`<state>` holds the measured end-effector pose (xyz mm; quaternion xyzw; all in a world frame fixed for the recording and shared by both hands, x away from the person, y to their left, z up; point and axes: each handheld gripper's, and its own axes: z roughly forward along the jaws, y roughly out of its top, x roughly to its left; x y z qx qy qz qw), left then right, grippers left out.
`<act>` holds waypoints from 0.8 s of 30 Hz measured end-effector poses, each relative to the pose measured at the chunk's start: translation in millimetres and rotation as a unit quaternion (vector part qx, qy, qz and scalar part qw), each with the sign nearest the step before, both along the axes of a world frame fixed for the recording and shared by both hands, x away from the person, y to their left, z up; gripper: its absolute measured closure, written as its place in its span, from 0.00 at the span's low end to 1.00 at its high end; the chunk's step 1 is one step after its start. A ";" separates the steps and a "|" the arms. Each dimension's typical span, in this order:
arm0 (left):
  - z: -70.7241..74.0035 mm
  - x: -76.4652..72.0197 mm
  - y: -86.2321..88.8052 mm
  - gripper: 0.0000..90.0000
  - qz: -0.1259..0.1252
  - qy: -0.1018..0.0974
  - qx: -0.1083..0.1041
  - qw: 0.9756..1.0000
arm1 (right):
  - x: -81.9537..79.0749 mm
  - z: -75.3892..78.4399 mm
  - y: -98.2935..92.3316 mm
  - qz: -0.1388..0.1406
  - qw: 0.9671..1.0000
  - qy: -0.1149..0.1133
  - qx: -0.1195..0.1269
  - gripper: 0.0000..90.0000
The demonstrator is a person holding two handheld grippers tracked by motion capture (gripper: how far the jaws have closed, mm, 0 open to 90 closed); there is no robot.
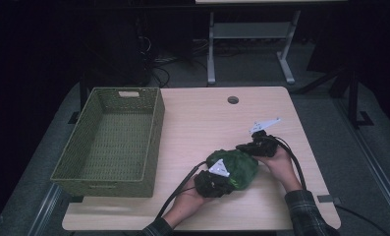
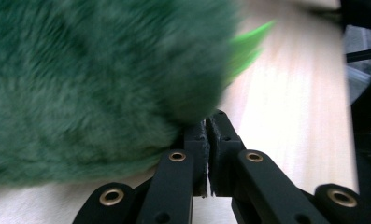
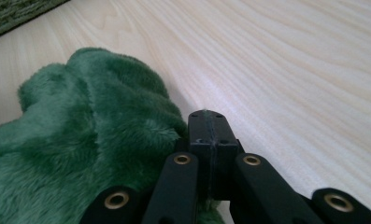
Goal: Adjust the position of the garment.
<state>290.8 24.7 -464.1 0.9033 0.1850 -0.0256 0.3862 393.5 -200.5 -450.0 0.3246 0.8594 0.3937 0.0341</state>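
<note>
In the high view, a green plush toy (image 1: pixel 236 167) lies on the light wooden desk (image 1: pixel 197 128), in the lower middle of the frame, to the right of a woven green basket (image 1: pixel 155 129) that stands at the left of the desk. The left tool (image 1: pixel 227 185) sits at the toy's lower left edge, held in a hand (image 1: pixel 192 195) that comes in from the bottom of the frame. The right tool (image 1: pixel 241 147) sits at the toy's upper right edge, in the other hand (image 1: pixel 279 163). A grey three-cornered plate rides on top of each tool, and a black cable trails from each toward the bottom of the frame. A round hole (image 1: pixel 233 100) marks the desk near its far edge.

In the left gripper view, the plush toy (image 2: pixel 94 88) covers the upper left of the frame, blurred, with a bright green point (image 2: pixel 246 44) sticking out at the upper right. The left tool (image 2: pixel 206 128) has its jaws closed together, tips right against the fur; whether any fur is pinched between them cannot be told.

In the right gripper view, the plush toy (image 3: pixel 80 154) lies in the lower left on the desk (image 3: pixel 290 70). The right tool (image 3: pixel 206 123) has its jaws fully closed, pads pressed flat against each other just beside the fur, with nothing seen between them. A corner of the basket (image 3: pixel 10 14) shows at the upper left.
</note>
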 end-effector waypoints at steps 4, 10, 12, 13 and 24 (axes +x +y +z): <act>-3.8 3.3 2.3 0.98 0.003 0.002 0.005 1.000 | -3.5 -1.5 1.1 0.004 1.000 0.008 -0.003 1.00; -4.1 7.3 7.4 0.98 0.003 -0.006 0.014 1.000 | -13.1 -3.9 -3.1 0.007 1.000 0.003 -0.014 1.00; -3.1 8.3 10.3 0.98 0.004 -0.008 0.020 1.000 | -18.8 -4.2 -6.6 0.004 1.000 0.006 -0.013 1.00; -3.0 8.8 11.9 0.98 0.007 -0.010 0.020 1.000 | -18.8 -4.2 -6.6 0.004 1.000 0.006 -0.013 1.00; 1.2 19.0 31.4 0.98 0.027 -0.022 0.033 0.999 | -44.5 -1.7 -20.0 0.008 1.000 -0.008 -0.011 1.00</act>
